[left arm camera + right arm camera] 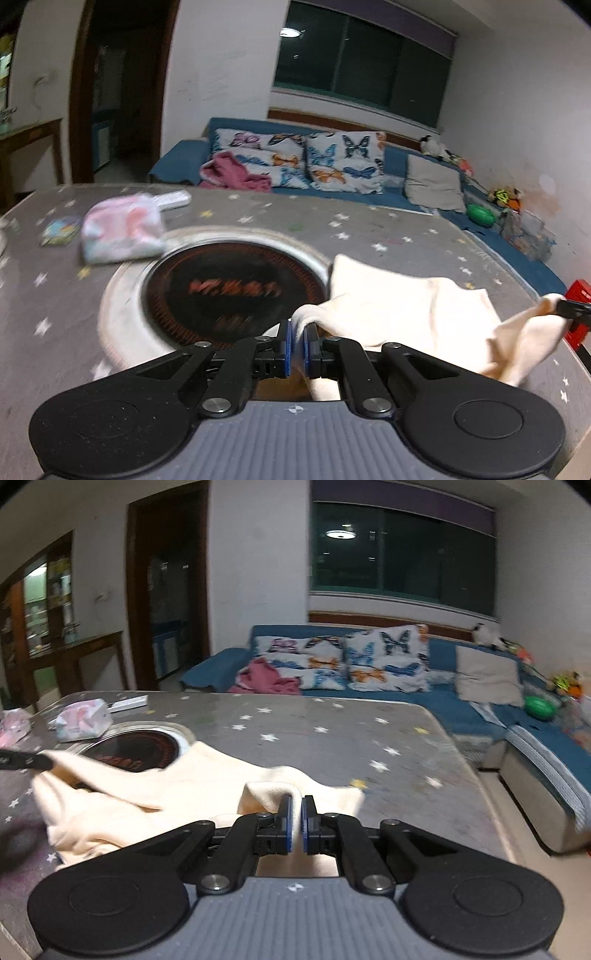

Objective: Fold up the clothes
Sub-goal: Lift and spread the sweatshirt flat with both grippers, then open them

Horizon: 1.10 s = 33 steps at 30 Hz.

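A cream cloth [399, 306] lies on the grey star-patterned table [258, 218], partly lifted. My left gripper [298, 328] is shut on one edge of the cream cloth, near the round built-in burner [229, 291]. My right gripper [297, 805] is shut on another edge of the cream cloth [147, 790]. The right gripper's tip shows at the right edge of the left wrist view [569, 308], pinching the cloth. The left gripper's tip shows at the left edge of the right wrist view [22, 762]. The cloth hangs slack between them.
A folded pastel garment [122, 229] lies at the table's far left beside a white remote [173, 199] and a small card [61, 230]. A blue sofa [369, 192] with butterfly cushions and a pink garment [236, 171] stands behind the table. A red crate [580, 295] sits at right.
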Each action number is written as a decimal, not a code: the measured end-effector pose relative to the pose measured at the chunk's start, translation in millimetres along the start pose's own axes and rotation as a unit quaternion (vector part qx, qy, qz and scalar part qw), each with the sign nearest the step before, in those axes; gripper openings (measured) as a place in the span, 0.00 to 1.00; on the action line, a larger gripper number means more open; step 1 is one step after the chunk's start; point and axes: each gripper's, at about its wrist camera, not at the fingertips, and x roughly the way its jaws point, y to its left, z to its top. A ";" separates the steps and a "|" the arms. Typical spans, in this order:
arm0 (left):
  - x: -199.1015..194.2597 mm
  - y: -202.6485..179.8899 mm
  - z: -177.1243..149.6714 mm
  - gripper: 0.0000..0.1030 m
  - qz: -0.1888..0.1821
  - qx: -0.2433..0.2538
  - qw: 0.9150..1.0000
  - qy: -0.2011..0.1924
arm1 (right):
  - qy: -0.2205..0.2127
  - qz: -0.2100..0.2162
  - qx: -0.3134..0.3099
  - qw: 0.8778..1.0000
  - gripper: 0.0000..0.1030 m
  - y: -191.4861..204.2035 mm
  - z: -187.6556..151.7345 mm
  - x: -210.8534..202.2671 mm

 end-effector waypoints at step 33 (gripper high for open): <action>-34.3 -44.6 -43.4 0.30 -0.084 0.059 0.994 0.040 | 0.088 -0.081 0.003 0.993 0.51 -41.6 -52.2 5.1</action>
